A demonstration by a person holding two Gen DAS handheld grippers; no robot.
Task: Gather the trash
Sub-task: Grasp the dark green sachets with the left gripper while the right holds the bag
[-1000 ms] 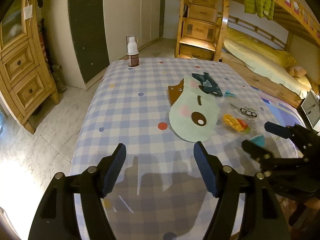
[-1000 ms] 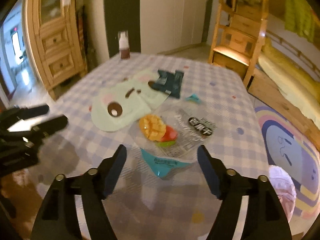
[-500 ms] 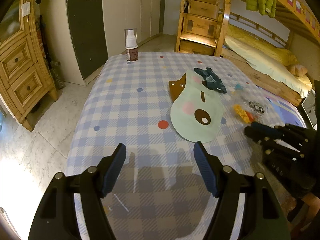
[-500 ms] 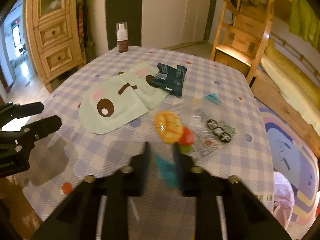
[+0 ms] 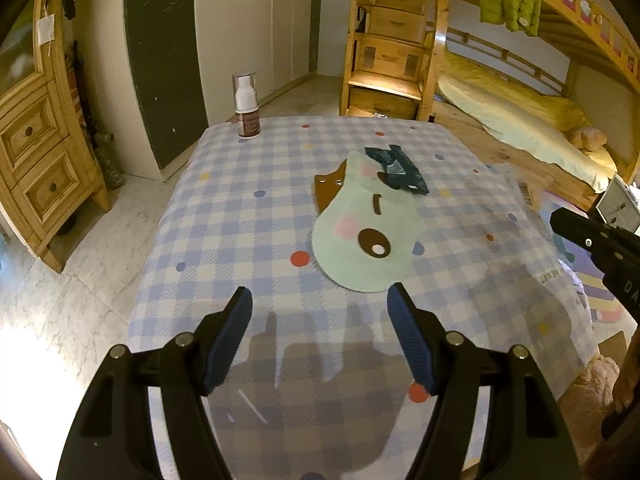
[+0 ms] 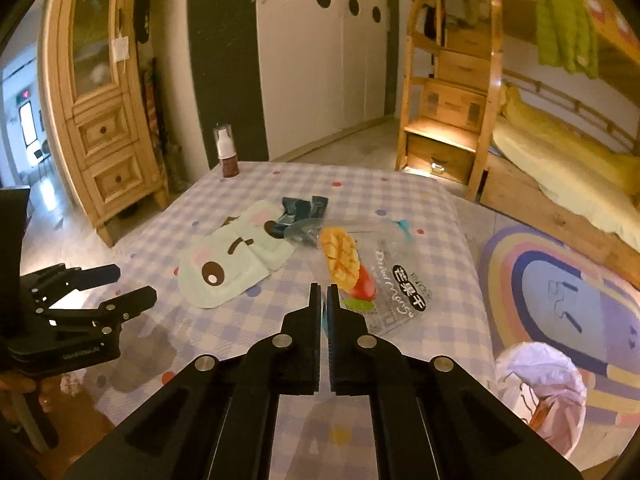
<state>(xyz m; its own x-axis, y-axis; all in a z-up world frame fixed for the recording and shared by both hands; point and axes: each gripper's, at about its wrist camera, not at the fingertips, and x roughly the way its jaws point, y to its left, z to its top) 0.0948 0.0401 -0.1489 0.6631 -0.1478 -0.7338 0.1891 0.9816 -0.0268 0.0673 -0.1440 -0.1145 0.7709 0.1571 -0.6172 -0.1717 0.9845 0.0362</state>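
Note:
My right gripper (image 6: 324, 292) closes its last bit and is shut on the edge of a clear dried-mango bag (image 6: 384, 280), which hangs lifted over the checked table (image 6: 360, 196). In the left wrist view the bag (image 5: 520, 240) is a blurred transparent sheet beside the right gripper (image 5: 560, 220). A crumpled dark teal wrapper (image 5: 396, 166) lies on the far end of a pale green face-shaped mat (image 5: 360, 240). A small teal scrap (image 6: 402, 225) lies past the bag. My left gripper (image 5: 320, 320) hovers open over the near table edge, with nothing between its fingers.
A pump bottle (image 5: 247, 108) stands at the table's far left corner. A bin lined with a pale bag (image 6: 540, 392) sits on the floor right of the table, on a rainbow rug (image 6: 560, 280). A wooden cabinet (image 5: 36, 152) stands left; bunk-bed stairs (image 5: 392, 52) are behind.
My right gripper shut on the mango bag's teal edge and lifted it off the table. The left gripper stayed open and barely moved.

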